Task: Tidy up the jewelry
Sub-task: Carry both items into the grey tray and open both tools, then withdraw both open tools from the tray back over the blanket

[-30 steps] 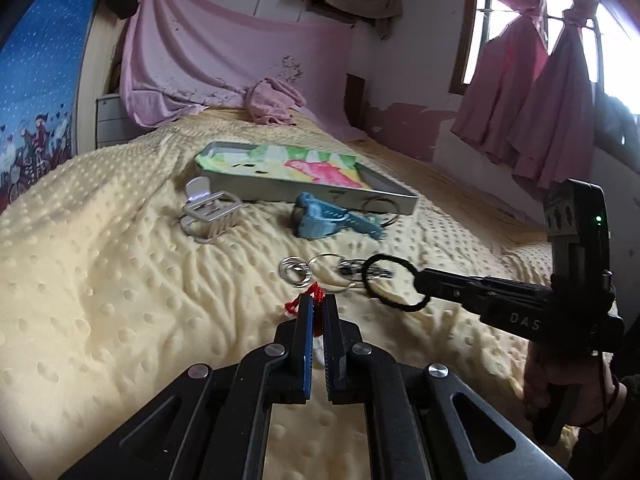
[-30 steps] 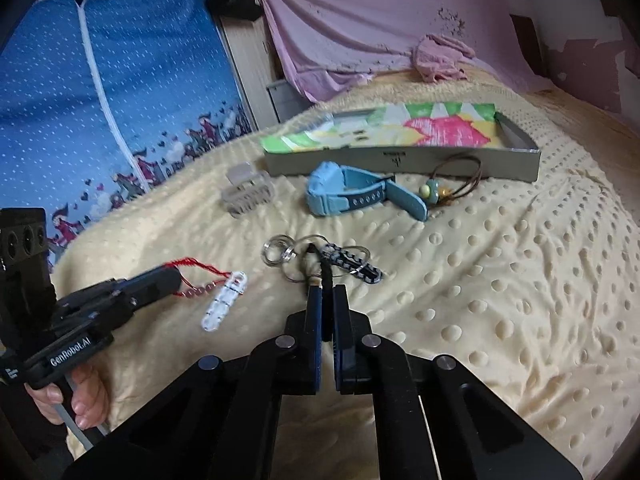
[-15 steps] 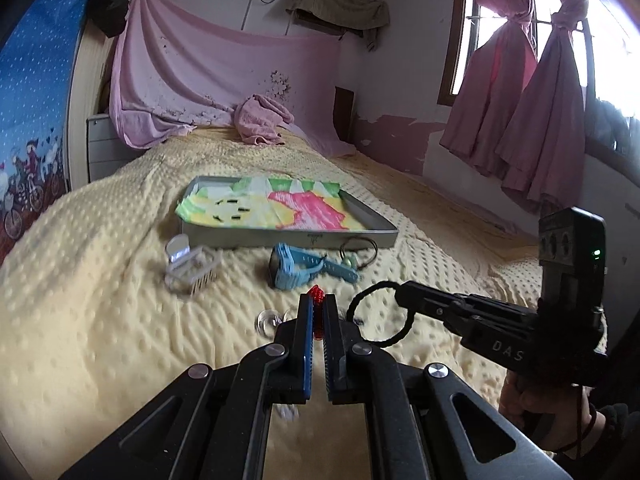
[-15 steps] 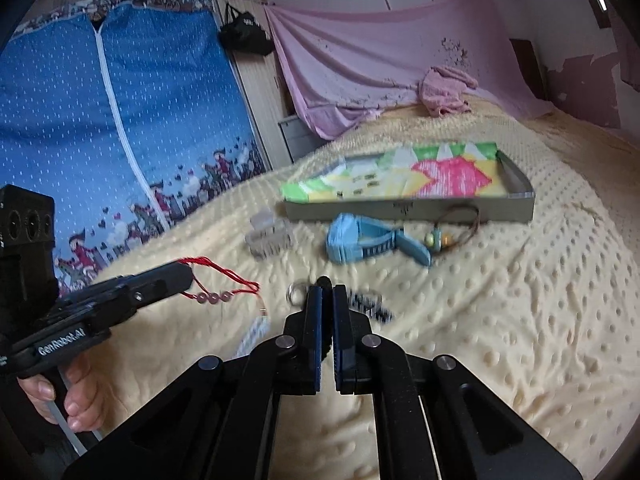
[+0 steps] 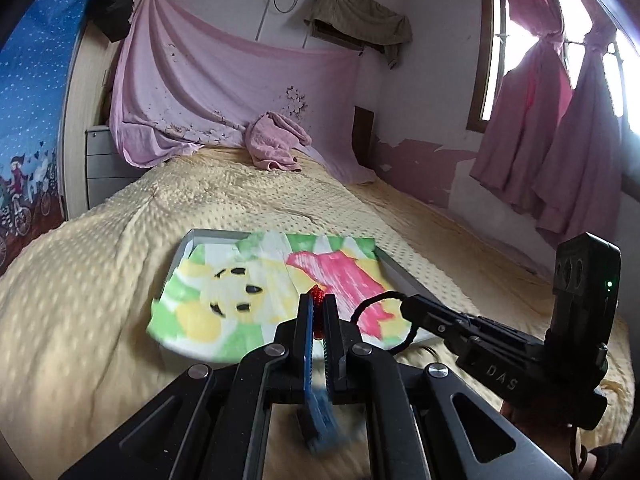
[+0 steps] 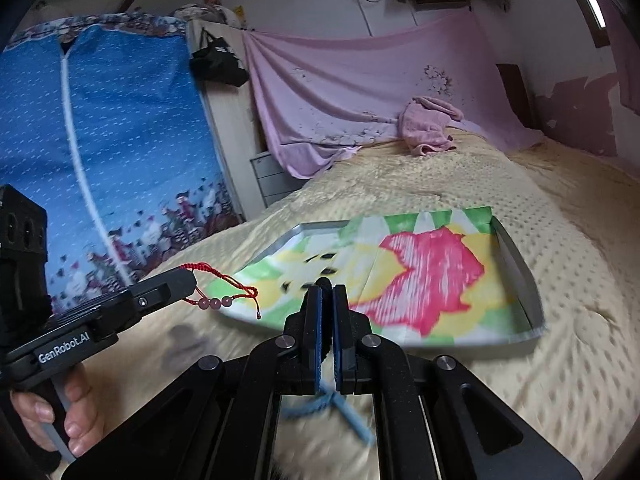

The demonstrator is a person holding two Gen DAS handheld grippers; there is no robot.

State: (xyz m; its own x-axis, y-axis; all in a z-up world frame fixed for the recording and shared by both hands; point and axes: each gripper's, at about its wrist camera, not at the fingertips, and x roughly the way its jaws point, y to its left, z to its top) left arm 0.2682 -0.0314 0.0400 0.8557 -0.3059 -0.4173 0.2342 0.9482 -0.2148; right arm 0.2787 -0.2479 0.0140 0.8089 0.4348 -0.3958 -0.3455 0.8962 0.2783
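Note:
My left gripper [image 5: 317, 300] is shut on a red string bracelet [image 5: 317, 294]; in the right wrist view the bracelet [image 6: 224, 284] hangs from the left gripper [image 6: 188, 276], with small beads. My right gripper [image 6: 327, 292] is shut on a black cord loop [image 5: 376, 312], held from the right gripper [image 5: 408, 306] over the tray's near right corner. Both are held above the near edge of a grey tray [image 5: 188, 240] lined with a green, yellow and pink cloth [image 6: 420, 268]. A blue watch [image 6: 344, 412] lies blurred on the bed below the grippers.
The tray rests on a bumpy yellow bedspread [image 5: 100, 280]. A pink towel [image 5: 276, 144] lies at the head of the bed under a pink sheet on the wall. A blue patterned curtain [image 6: 100, 140] is at the left, pink curtains [image 5: 560, 120] at the right.
Both grippers have risen and moved forward from the jewelry pile towards the tray, carrying the red bracelet and the black cord loop. The rings and hair clip have dropped out of view.

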